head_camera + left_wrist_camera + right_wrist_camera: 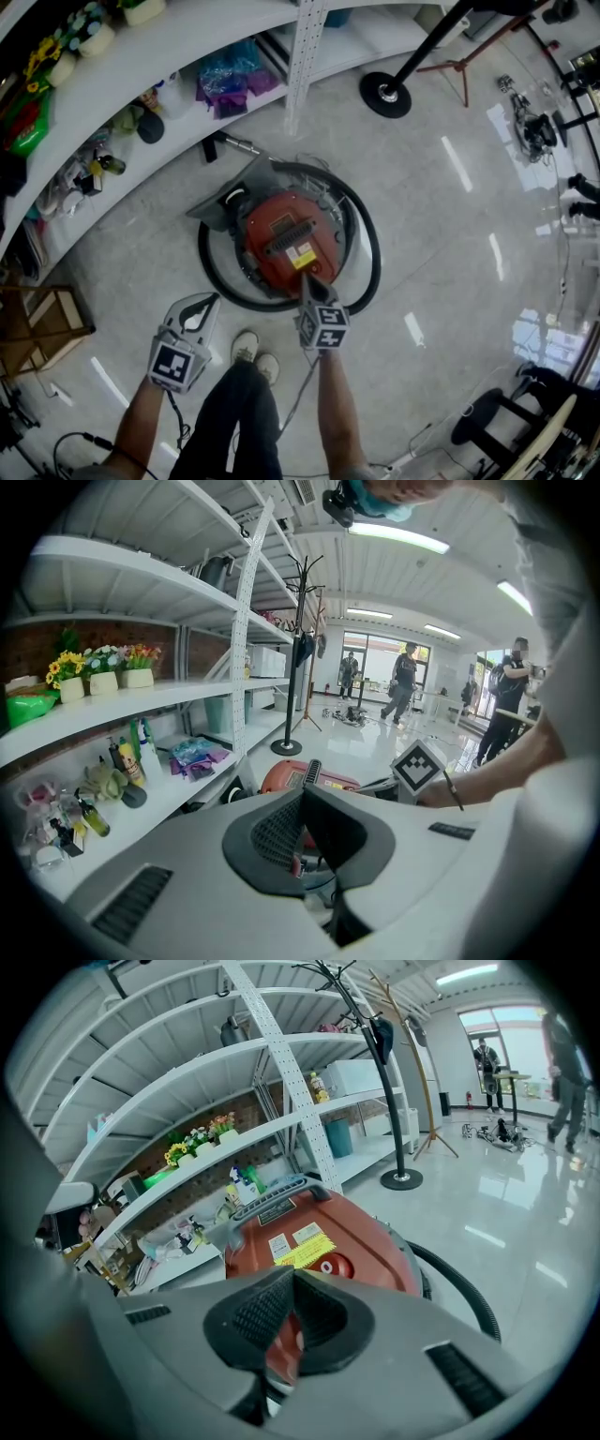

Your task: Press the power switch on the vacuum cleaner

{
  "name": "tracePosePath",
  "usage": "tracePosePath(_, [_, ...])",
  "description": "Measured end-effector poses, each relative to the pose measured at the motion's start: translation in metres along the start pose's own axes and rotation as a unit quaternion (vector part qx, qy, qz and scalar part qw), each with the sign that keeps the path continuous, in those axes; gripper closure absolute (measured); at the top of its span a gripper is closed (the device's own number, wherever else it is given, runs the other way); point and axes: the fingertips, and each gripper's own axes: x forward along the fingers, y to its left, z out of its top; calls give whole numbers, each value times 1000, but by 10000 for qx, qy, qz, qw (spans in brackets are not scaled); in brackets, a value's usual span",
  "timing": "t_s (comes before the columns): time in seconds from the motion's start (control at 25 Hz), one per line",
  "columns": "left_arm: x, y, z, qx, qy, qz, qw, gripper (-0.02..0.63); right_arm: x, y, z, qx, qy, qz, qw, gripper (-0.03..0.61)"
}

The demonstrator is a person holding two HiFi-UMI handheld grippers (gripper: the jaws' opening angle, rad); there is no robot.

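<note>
While the vacuum cleaner stood on the floor, the right hand-held gripper, jaws together, hung at its near edge. The left hand-held gripper was likewise closed and empty. The approach step seemingly applied; the next move required lowering the tip onto the round switch.

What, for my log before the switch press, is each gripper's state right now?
Left gripper: shut, empty.
Right gripper: shut, empty, pointing at the red vacuum cleaner.
</note>
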Motion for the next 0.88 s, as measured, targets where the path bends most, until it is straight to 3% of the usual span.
tracePosePath(0.88, [-17, -20, 43, 42, -244, -58, 9997, 607, -78, 22, 38, -84, -420, 74, 9991, 566])
